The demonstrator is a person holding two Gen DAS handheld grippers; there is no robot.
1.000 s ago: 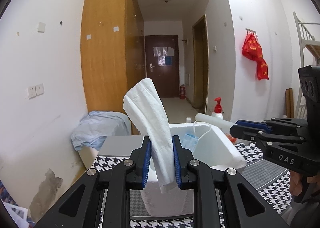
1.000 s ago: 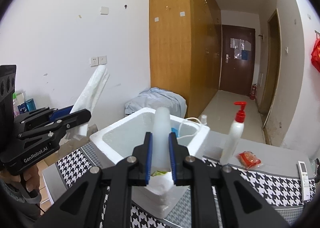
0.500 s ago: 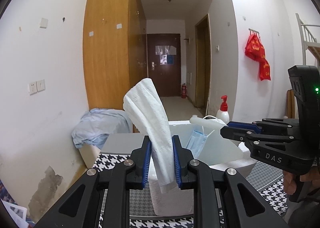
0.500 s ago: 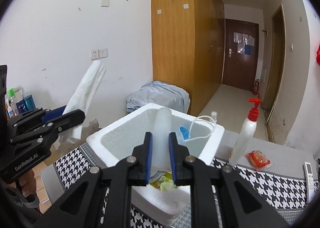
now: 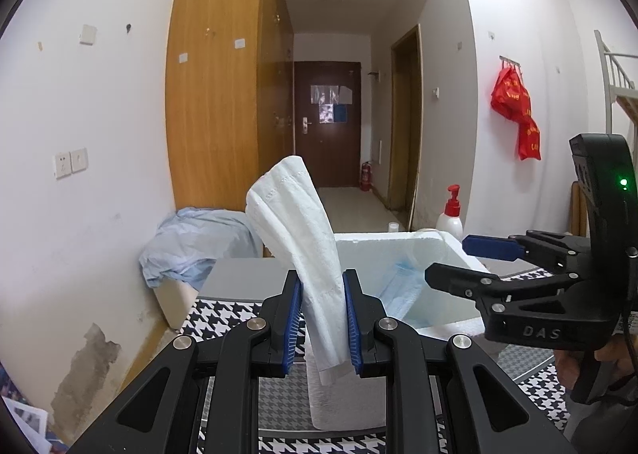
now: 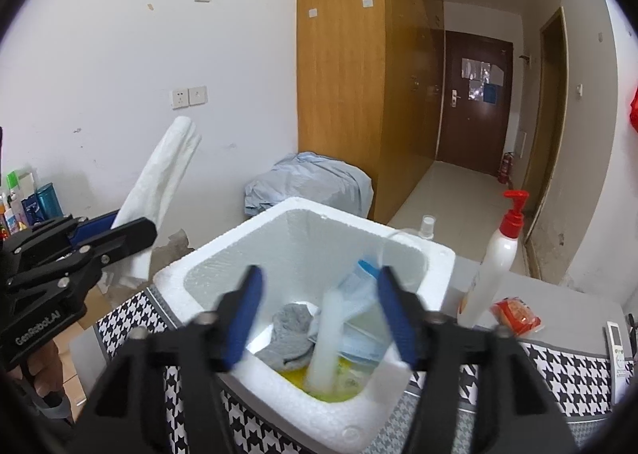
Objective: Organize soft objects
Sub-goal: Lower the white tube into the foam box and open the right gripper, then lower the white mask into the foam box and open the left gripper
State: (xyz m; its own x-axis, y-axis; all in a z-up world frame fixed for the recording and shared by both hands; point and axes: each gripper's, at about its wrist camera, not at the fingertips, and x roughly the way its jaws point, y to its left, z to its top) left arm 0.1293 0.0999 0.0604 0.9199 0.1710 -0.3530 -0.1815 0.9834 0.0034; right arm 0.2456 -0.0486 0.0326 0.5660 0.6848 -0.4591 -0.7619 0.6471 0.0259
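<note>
My right gripper (image 6: 319, 306) has just been opening, jaws apart; the tube (image 6: 325, 338) drops into the box (image 6: 223, 254) at lower centre, joining sock and masks. My left gripper (image 5: 321, 318) clamps the towel (image 5: 295, 230), left to stow.

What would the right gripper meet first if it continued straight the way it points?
Probably the white roll standing in the foam box, directly ahead between the open right gripper fingers; depth is uncertain.
</note>
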